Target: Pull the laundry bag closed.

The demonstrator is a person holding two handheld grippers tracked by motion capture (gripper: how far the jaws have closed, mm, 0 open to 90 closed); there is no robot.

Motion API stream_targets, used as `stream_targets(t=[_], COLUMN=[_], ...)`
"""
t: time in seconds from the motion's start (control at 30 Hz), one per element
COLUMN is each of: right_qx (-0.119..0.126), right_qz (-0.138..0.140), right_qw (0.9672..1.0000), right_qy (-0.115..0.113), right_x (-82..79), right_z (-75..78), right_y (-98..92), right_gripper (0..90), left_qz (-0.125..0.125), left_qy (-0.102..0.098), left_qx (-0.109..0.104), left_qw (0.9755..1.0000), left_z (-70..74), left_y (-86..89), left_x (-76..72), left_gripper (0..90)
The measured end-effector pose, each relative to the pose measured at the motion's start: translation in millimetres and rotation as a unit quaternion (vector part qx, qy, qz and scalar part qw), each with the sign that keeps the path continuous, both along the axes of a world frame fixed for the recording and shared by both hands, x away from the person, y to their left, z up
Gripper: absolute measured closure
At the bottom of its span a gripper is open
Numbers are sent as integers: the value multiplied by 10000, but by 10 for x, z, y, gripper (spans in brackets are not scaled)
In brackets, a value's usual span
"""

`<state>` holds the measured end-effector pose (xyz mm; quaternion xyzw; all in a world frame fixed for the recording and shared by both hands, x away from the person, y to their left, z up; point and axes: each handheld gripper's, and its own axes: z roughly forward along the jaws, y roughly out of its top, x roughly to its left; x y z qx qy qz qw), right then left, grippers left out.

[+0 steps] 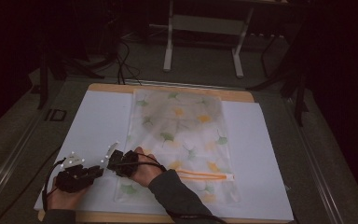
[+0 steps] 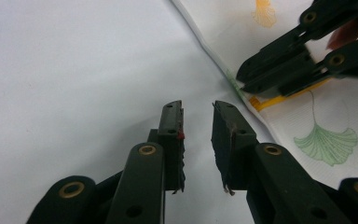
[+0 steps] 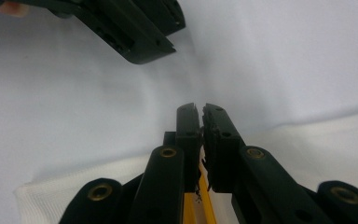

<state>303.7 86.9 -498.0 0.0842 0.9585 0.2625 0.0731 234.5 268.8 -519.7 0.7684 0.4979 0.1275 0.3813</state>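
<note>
Bag: a translucent white mesh laundry bag (image 1: 179, 140) printed with green and orange ginkgo leaves is lying flat on the white table sheet (image 1: 98, 126), its long side running from 12 to 6 o'clock, its orange zipper (image 1: 205, 176) sitting near the 6 o'clock end.
Right gripper: the right gripper (image 1: 113, 156) is pressing at the bag's near left edge, about 7 o'clock of the bag; in its own view (image 3: 200, 116) the jaws are standing all but closed, a bare sliver between the tips, with the orange zipper strip running up between them. Whether cloth is truly pinched, I cannot tell.
Left gripper: the left gripper (image 1: 77, 161) is hovering over bare sheet at 9 o'clock of the right one; its jaws (image 2: 198, 116) are parted by a narrow gap and holding nothing.
Step in hand: judging by this, the bag's left hem or zipper end is being secured.
Next move: the left gripper is likely needing to travel toward 3 o'clock, reach the hem, and close on it without dragging the bag.
</note>
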Motion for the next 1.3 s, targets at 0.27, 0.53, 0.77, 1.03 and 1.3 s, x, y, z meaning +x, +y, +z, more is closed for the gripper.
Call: stream_targets(t=[0.27,0.53,0.77,1.03,1.3], right_qx=[49,41,-93,61,169], right_qz=[-216,-329,-375,-443,-552], right_qw=[9998,9994,9992,9990,9983], right_qy=[3,10,36,9,-37], right_x=[47,68,98,105,113], right_z=[-2,-4,-41,2,-28], right_y=[-95,-120,-149,-152,-15], right_gripper=[818,798,790,785,750], left_qz=[-19,-21,-15,-16,-3], left_qy=[-3,-9,-2,-6,-15], left_qx=[17,16,8,15,-9], left_qw=[10000,10000,10000,10000,10000], left_z=[3,4,1,1,8], left_y=[-5,-5,-2,-3,13], left_x=[-1,-3,-1,-1,-6], left_gripper=[738,738,737,735,735])
